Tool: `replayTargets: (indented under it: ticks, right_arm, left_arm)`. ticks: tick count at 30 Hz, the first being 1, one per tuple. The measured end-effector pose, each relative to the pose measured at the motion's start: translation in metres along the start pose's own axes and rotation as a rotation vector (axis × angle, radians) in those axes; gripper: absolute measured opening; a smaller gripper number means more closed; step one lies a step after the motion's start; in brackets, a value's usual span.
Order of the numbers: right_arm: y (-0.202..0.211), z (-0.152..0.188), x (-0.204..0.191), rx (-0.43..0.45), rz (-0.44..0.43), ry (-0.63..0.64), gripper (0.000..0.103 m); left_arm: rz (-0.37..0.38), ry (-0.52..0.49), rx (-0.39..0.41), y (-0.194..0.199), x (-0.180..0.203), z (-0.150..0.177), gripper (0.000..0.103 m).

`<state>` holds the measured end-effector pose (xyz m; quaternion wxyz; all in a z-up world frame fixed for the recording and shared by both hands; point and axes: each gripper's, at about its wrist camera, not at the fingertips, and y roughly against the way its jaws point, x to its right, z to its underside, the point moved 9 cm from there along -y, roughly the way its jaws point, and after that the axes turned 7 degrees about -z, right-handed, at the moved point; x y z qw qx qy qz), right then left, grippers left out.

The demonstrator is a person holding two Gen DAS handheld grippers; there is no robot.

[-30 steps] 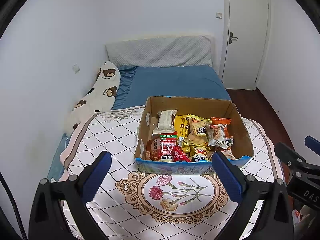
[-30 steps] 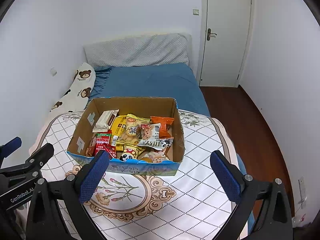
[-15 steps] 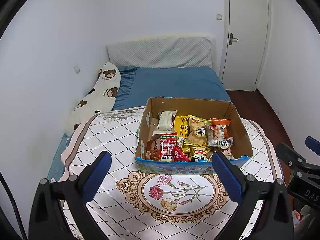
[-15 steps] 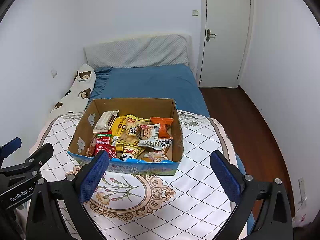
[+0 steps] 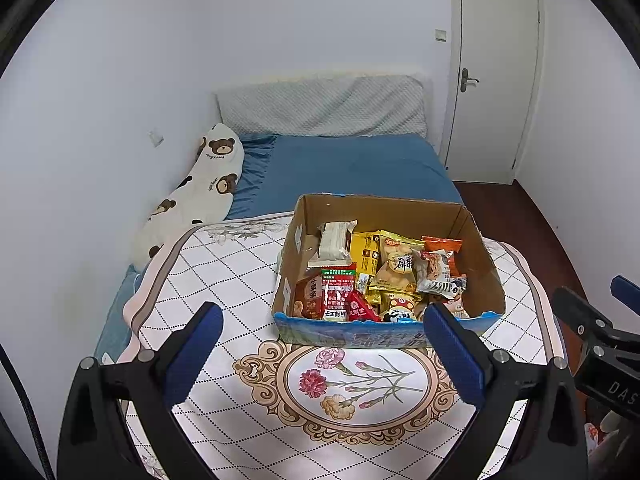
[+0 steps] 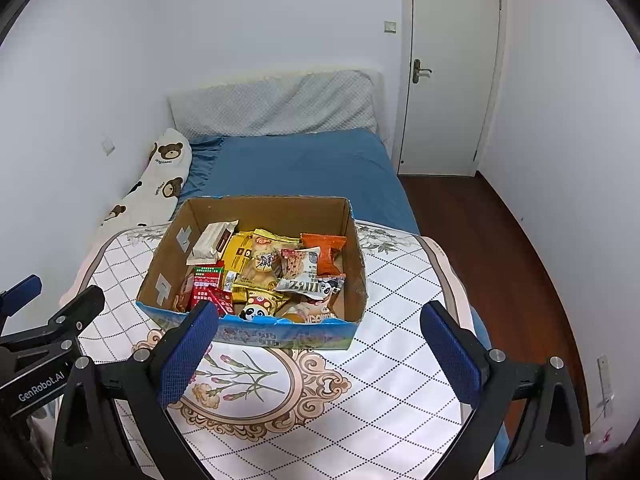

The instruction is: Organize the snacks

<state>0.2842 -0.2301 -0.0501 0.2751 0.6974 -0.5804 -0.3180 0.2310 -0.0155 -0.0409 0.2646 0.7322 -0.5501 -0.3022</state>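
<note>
We see the corrugated cardboard box (image 5: 387,264), rectangular and open-topped, on the quilted floral tablecloth (image 5: 224,272). Glossy crinkled snack packets (image 6: 264,268) fill it. In front of the box, our left gripper (image 5: 320,350) and right gripper (image 6: 318,346) hang spread wide, textured blue pads (image 6: 188,354) empty.

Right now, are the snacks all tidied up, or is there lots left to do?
Lots left. Nothing looks sorted yet: the packets lie jumbled in the brown cardboard box with the blue front on the flowered white tablecloth. The white wrapped bar and the orange packet sit among the rest. The left tool and the right tool are both open and hold nothing, short of the box.
</note>
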Motion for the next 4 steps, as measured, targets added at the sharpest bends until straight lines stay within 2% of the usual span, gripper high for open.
replayTargets:
  ticks: [4]
  right_arm:
    - [-0.0002,0.0010,-0.0004,-0.001,0.001,-0.001,0.103]
  left_arm:
    - [-0.007,0.005,0.007,0.0015,-0.0010,0.0005,0.103]
